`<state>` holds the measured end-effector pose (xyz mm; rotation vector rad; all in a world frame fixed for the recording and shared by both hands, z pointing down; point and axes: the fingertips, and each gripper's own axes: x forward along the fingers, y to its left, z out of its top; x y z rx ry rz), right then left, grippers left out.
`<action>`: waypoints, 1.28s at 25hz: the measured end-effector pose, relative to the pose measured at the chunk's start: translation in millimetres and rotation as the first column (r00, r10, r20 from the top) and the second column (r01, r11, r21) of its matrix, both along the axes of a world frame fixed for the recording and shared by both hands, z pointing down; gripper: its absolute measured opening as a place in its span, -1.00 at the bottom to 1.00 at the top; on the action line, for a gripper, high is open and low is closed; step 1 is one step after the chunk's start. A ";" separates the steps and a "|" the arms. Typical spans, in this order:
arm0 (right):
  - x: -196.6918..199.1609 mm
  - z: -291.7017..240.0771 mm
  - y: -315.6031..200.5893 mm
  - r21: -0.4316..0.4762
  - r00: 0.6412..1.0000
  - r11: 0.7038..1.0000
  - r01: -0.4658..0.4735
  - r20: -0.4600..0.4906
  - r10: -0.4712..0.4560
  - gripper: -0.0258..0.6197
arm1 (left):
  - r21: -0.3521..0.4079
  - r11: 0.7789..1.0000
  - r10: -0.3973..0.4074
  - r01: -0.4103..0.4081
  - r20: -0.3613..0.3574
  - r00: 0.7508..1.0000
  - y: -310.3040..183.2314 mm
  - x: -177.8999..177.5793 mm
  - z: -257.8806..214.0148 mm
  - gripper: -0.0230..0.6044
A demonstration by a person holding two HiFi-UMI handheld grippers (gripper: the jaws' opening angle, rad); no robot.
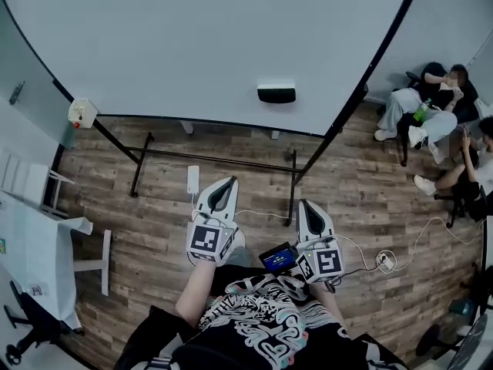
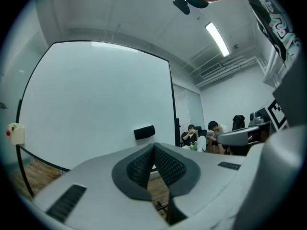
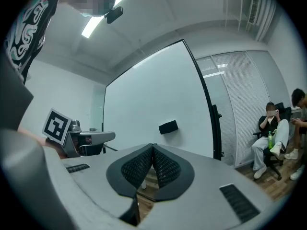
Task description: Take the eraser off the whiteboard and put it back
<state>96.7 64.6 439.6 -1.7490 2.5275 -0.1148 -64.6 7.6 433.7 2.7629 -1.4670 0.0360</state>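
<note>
The eraser [image 1: 276,93] is sitting on the whiteboard [image 1: 192,45], low on its face and toward its right edge. It appears to be clinging there unsupported, though it is too small in the views to confirm how. The left gripper [image 1: 227,185] and right gripper [image 1: 308,209] are pointing level at the whiteboard, side by side above the floor [image 1: 154,206] and well apart from the eraser. The left gripper's fingers [image 2: 139,164] are pressing together at the tips with nothing between them. The right gripper's fingers [image 3: 165,166] are likewise closing tip to tip on nothing. In the left gripper view the eraser is showing just above the fingertips. In the right gripper view it is showing above them and slightly right. Two people [image 1: 435,102] are sitting beyond the whiteboard's right edge.
</note>
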 end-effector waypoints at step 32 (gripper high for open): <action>-43.8 0.9 -140.5 -0.019 0.991 0.997 -0.074 -0.111 0.071 -0.89 | -0.025 0.990 0.139 -0.139 0.012 0.990 -143.6 -12.5 -6.1 -0.86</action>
